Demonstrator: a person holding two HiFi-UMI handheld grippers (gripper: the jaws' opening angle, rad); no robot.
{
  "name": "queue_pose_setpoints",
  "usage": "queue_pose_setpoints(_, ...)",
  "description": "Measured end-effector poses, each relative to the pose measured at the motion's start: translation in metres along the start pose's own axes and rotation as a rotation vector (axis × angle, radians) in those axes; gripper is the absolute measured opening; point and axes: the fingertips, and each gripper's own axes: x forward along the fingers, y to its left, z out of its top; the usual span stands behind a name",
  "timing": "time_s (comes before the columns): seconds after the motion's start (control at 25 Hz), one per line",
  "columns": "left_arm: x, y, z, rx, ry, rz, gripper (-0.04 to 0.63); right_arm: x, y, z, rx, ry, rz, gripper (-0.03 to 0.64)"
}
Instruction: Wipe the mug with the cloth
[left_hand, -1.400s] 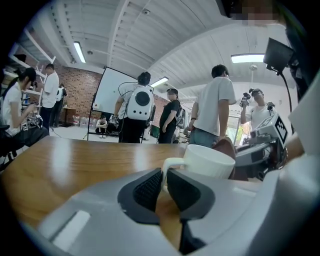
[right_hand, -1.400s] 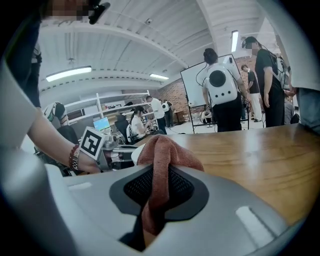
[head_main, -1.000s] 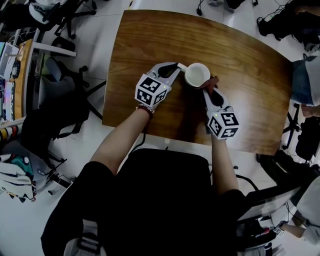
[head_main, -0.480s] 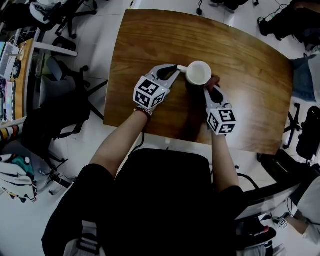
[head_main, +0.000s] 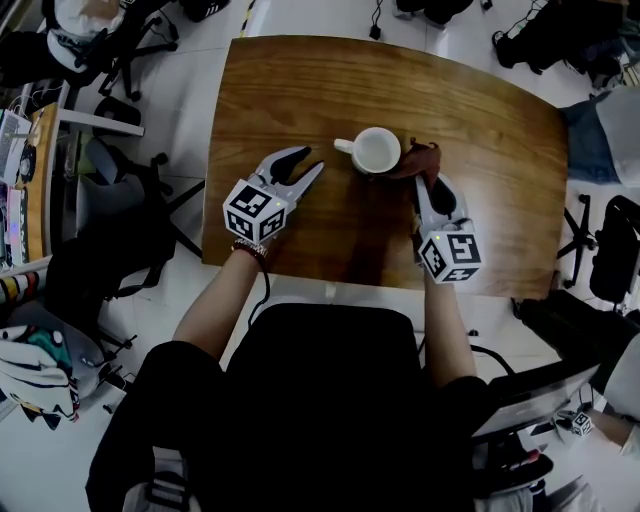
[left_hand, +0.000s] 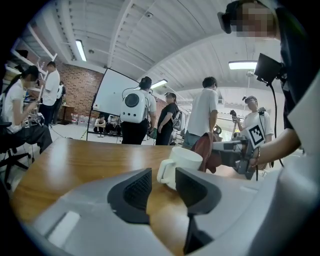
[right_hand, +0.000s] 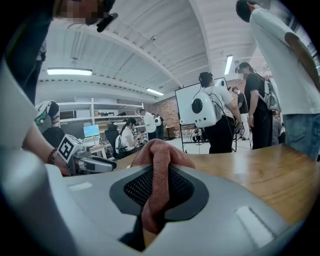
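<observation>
A white mug (head_main: 376, 150) stands upright on the wooden table (head_main: 500, 150), its handle pointing left. My left gripper (head_main: 305, 163) hovers left of the handle, apart from it, its jaws opening with nothing between them. In the left gripper view the mug (left_hand: 183, 161) sits just beyond the left gripper (left_hand: 161, 192). My right gripper (head_main: 427, 180) is shut on a reddish-brown cloth (head_main: 419, 159), which lies against the mug's right side. The right gripper view shows the cloth (right_hand: 160, 152) bunched between the pads of the right gripper (right_hand: 157, 187); the mug is hidden there.
The table's near edge runs just under both grippers. Office chairs (head_main: 120, 170) and cluttered desks stand on the floor to the left. Several people (left_hand: 135, 110) stand beyond the table's far side by a whiteboard (right_hand: 192, 107).
My left gripper has let go of the mug's handle, opened, and drawn back to the left and toward me. The right gripper still holds the cloth by the mug.
</observation>
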Motion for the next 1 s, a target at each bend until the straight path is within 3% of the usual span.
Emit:
queue_pose_setpoints(0.4, -0.057, -0.006, 0.013, -0.090, -0.048, 0.057, 0.143, -0.020, 0.000, 0.047, -0.023, -0.086, -0.034, 0.055)
queue_pose_setpoints(0.68, -0.066, -0.014, 0.035, -0.104, -0.098, 0.050, 0.132, -0.032, 0.006, 0.065, -0.050, -0.115, -0.037, 0.055)
queue_pose_setpoints(1.0, -0.064, -0.022, 0.032, -0.123, -0.105, 0.044, 0.126, -0.039, 0.001, 0.064, -0.043, -0.118, -0.055, 0.055)
